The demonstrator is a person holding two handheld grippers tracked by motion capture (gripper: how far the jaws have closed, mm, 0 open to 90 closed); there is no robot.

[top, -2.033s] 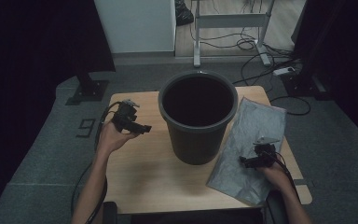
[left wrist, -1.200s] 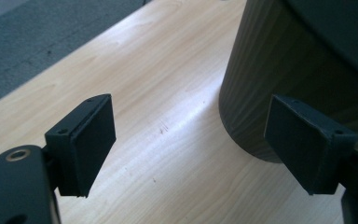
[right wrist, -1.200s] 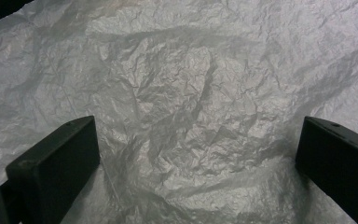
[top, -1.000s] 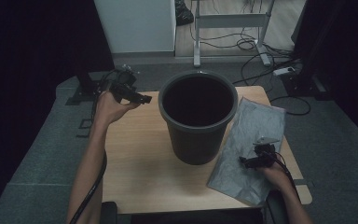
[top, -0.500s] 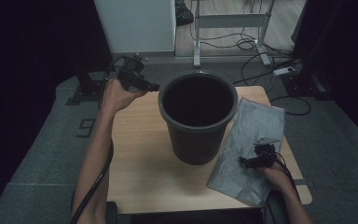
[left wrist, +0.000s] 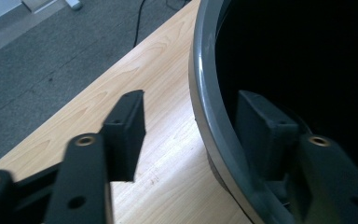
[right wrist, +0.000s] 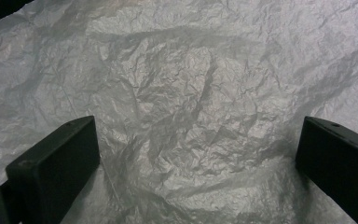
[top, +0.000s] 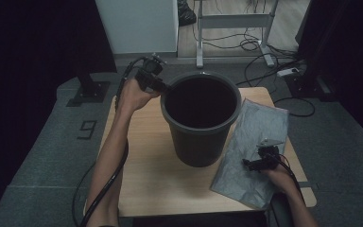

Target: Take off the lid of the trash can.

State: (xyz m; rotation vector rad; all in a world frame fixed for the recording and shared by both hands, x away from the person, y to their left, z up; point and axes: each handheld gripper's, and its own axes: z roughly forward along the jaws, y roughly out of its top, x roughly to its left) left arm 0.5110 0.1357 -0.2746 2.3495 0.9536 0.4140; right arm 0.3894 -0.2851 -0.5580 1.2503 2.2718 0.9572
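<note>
Bucket [top: 201, 118], mid-table, rim straddled by left gripper [left wrist: 189, 128], jaws just been closing, not yet pinching; liable to tip if tugged off-centre; right gripper [right wrist: 198, 154] spread wide over crinkled bag [top: 255, 146], untouched.

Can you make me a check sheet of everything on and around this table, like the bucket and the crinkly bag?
Surface: wooden table, bare beside the things.
Job's things: dark bucket upright; grey crinkly bag lying flat to its right.
Clutter: nothing seen.
Grippers: left gripper straddles the bucket rim, one finger inside, one outside, fingers just closing, not pressing yet; right gripper open over the bag.
Cables: black cable trails along the left forearm; more cables on the floor behind.
Surroundings: grey carpet, metal stand.
</note>
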